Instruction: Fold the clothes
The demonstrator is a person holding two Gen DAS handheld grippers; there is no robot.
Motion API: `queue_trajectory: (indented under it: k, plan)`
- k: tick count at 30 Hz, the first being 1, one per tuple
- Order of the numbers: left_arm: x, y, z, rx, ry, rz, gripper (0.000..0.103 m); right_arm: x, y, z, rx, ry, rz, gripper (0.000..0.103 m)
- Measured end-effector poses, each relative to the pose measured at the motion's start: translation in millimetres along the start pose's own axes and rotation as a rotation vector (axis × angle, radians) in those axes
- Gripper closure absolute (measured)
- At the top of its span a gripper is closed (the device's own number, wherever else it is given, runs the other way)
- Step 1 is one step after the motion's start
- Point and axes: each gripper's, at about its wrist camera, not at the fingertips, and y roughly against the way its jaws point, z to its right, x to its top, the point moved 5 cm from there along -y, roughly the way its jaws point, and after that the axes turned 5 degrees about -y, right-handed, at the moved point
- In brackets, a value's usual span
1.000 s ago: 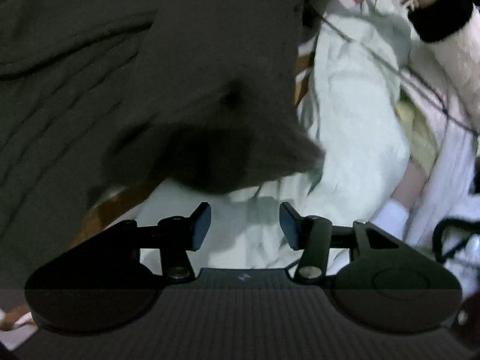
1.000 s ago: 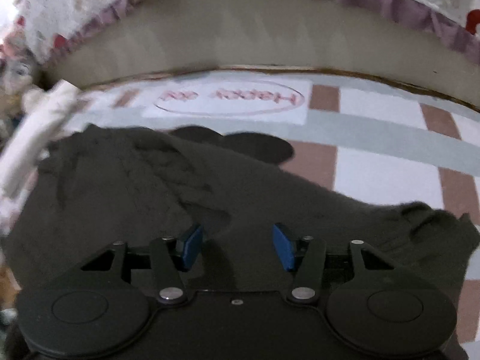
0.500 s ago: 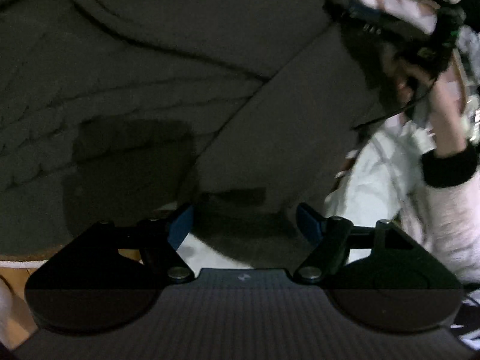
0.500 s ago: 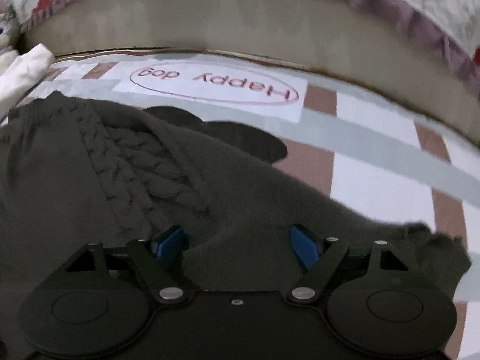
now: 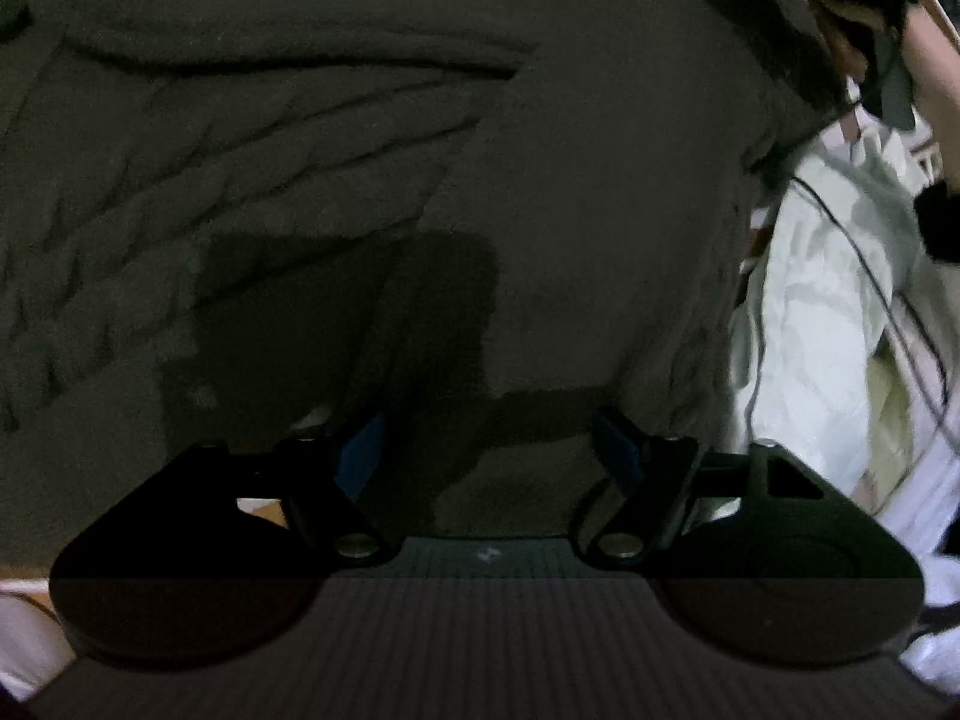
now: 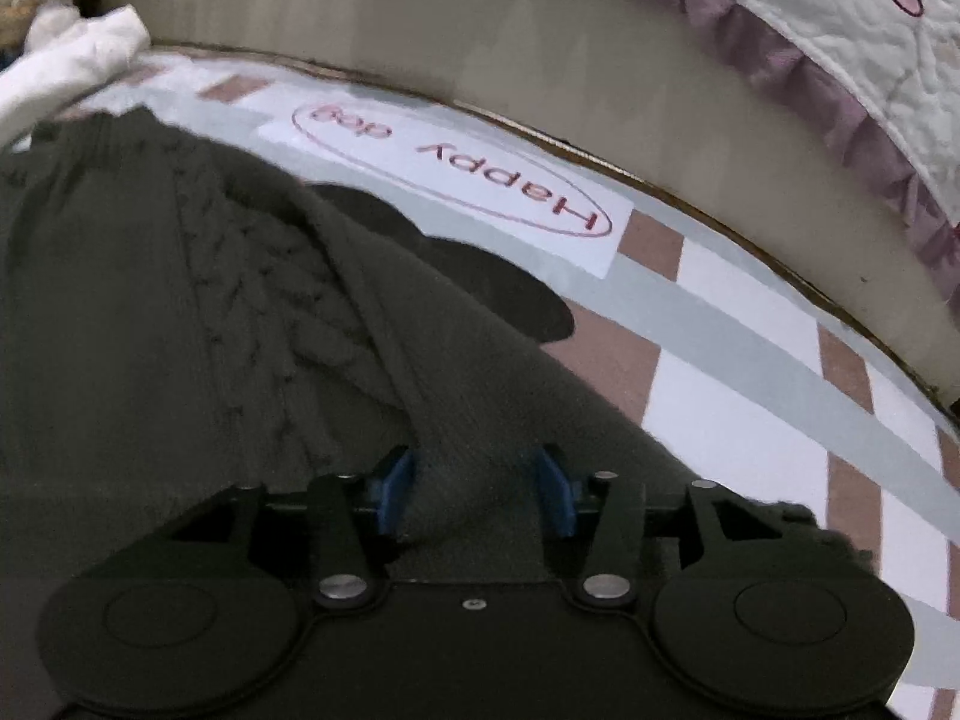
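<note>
Right gripper (image 6: 474,492) sits low over a dark cable-knit sweater (image 6: 180,360), its blue pads (image 6: 393,489) closing on a raised ridge of plain knit that runs up between them; cloth fills the gap and seems to touch both pads, so I judge it pinched, though the jaws stand only part-way closed. Left gripper (image 5: 486,450) hovers over another stretch of the same sweater (image 5: 300,180), jaws spread wide, nothing between them but the flat knit below and the tool's own shadow. Sweater lies spread on a checked mat (image 6: 750,360) printed "Happy dog" (image 6: 450,174), beside a bed edge with a ruffled quilt (image 6: 840,60); a fold line already crosses the cable panel in the left view. Holding a ridge rather than a flat patch makes sense: bunched knit gives the pads something to bite, and lifting from there would carry a whole flap over. Free left tool looks placed to pin or catch the body meanwhile. Pale cloth (image 5: 828,312) and a person's sleeve cuff (image 5: 939,222) sit at the right margin. How many folds remain cannot be told.
</note>
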Motion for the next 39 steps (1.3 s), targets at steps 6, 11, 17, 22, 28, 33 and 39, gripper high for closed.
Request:
queue_trajectory:
  k: [6,11,17,22,28,33,39]
  plan:
    - [-11,5,28,0.097,-0.291,0.024,0.099,-2,1,7,0.050,0.006,0.024,0.064]
    - [-5,42,37,0.164,-0.387,0.115,0.099,11,20,13,0.056,-0.042,0.130,0.089]
    - [29,118,31,0.272,-0.385,0.381,0.099,39,35,48,0.071,-0.150,0.196,0.090]
    - [72,98,-6,0.430,-0.271,0.438,0.094,64,-2,76,0.073,-0.124,0.152,0.088]
    - [97,52,-60,0.538,-0.140,0.382,0.093,39,8,122,0.194,-0.532,0.144,0.047]
    - [79,58,-81,0.357,0.002,0.407,0.062,-18,60,152,0.258,-0.730,0.128,0.035]
    - [67,53,-80,0.264,-0.002,0.394,0.054,-67,44,171,0.344,-0.927,0.119,0.035]
